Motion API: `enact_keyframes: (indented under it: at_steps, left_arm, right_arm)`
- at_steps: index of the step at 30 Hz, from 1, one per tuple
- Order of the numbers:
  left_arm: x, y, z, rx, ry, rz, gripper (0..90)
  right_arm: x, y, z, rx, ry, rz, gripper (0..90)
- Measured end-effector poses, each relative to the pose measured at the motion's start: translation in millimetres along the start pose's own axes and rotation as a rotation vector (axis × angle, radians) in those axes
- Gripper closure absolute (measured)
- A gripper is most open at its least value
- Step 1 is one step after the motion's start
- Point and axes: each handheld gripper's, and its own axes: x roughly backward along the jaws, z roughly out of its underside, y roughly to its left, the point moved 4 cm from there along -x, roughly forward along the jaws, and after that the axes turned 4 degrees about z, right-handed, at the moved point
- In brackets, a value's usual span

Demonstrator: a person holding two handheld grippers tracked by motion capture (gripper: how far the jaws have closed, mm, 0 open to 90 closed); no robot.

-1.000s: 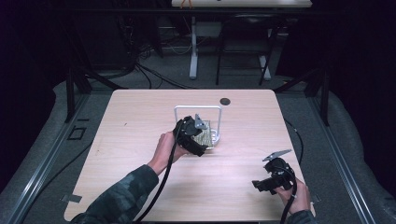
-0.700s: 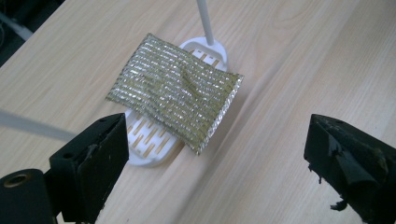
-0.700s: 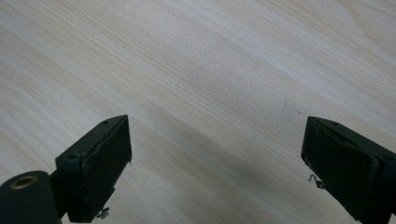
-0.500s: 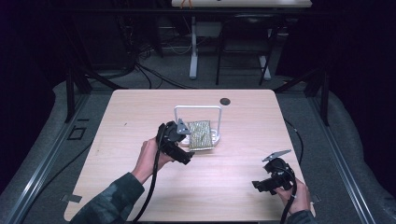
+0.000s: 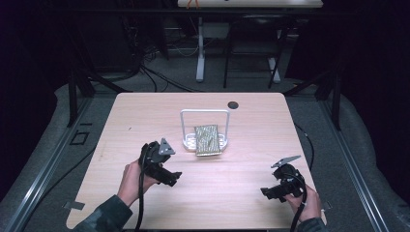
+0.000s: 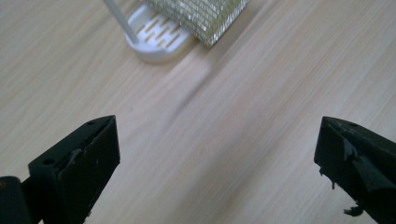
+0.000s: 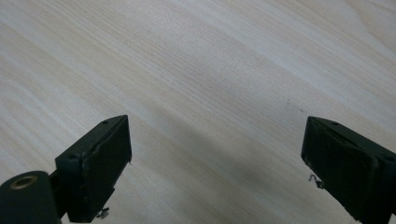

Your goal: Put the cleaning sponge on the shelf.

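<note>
My left gripper (image 5: 167, 166) hangs over the table (image 5: 145, 116) toward its left edge, jaws spread wide with nothing between them, and in the left gripper view there is only bare wood in the gap. My right gripper (image 5: 275, 186) sits low near the front right corner, jaws just as wide, nothing held.

The thing that matters sits near the middle of the table: a white slotted rack (image 5: 190, 140) with a tall wire hoop, and a gold woven pad (image 5: 208, 139), sponge or scourer by the look of it, propped on it. The pad leans against the hoop and its lower edge spills over the front lip of the rack toward me.

From my left gripper the pad lies ahead and to the right, close by. From my right it is well off, up and to the left. So the left is plainly the nearer one.

In the left gripper view the pad's corner (image 6: 205, 18) pokes in at the top, with the rack (image 6: 159, 39) beside it. Its long side runs roughly front to back as it leans. If I go for it, I reckon I'd come in from its near edge.
</note>
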Motion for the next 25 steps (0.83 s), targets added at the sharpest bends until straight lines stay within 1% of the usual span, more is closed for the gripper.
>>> enact_keyframes:
  at_steps: [1,2,3,4,6,7,8,11,12,15,20,23,24,25]
  left_arm:
    - [0.6,0.5,11.3,0.011,0.015,0.0,0.1]
    - [0.6,0.5,11.3,0.011,0.015,0.0,0.1]
    - [0.6,1.0,22.1,0.023,0.029,0.001,0.1]
    - [0.6,1.0,22.1,0.023,0.029,0.001,0.1]
    - [0.8,2.3,32.2,0.043,0.032,0.001,0.1]
    - [0.0,2.8,41.3,0.061,0.037,0.003,0.1]
    - [0.0,2.8,41.3,0.061,0.037,0.003,0.1]
    - [-2.3,1.6,55.0,0.102,0.033,0.005,0.1]
    - [-3.6,1.5,57.4,0.109,0.035,0.007,0.1]
    - [-8.0,3.0,62.1,0.105,0.06,0.003,0.1]
    - [-13.3,5.9,65.7,0.111,0.076,-0.001,0.1]
    - [-14.3,6.3,65.7,0.113,0.076,0.002,0.1]
    - [-14.7,6.8,65.0,0.114,0.07,0.006,0.1]
    - [-14.7,6.8,65.0,0.114,0.07,0.006,0.1]
  right_arm:
    - [-0.5,0.0,0.0,0.0,0.001,0.0,8.1]
    - [-1.1,-0.1,0.0,0.003,-0.003,0.002,8.1]
    - [-0.9,0.0,0.1,0.005,0.004,0.002,8.1]
    - [-0.9,0.0,0.1,0.005,0.004,0.002,8.1]
    - [-1.4,0.9,0.1,0.005,0.012,-0.002,8.4]
    - [-1.8,0.7,0.2,0.008,0.014,0.0,8.4]
    - [-1.8,0.7,0.2,0.008,0.014,0.0,8.4]
    - [-2.5,1.0,0.3,0.006,0.017,-0.008,8.6]
    - [-2.8,1.1,0.1,0.004,0.016,-0.008,8.6]
    - [-3.5,1.7,0.0,0.003,0.013,-0.009,8.7]
    - [-3.7,1.9,-0.4,0.005,0.008,-0.014,9.4]
    - [-3.8,1.4,-0.5,0.003,0.014,-0.016,9.5]
    - [-4.4,0.4,-0.5,0.014,0.018,-0.019,9.5]
    - [-4.4,0.4,-0.5,0.014,0.018,-0.019,9.5]
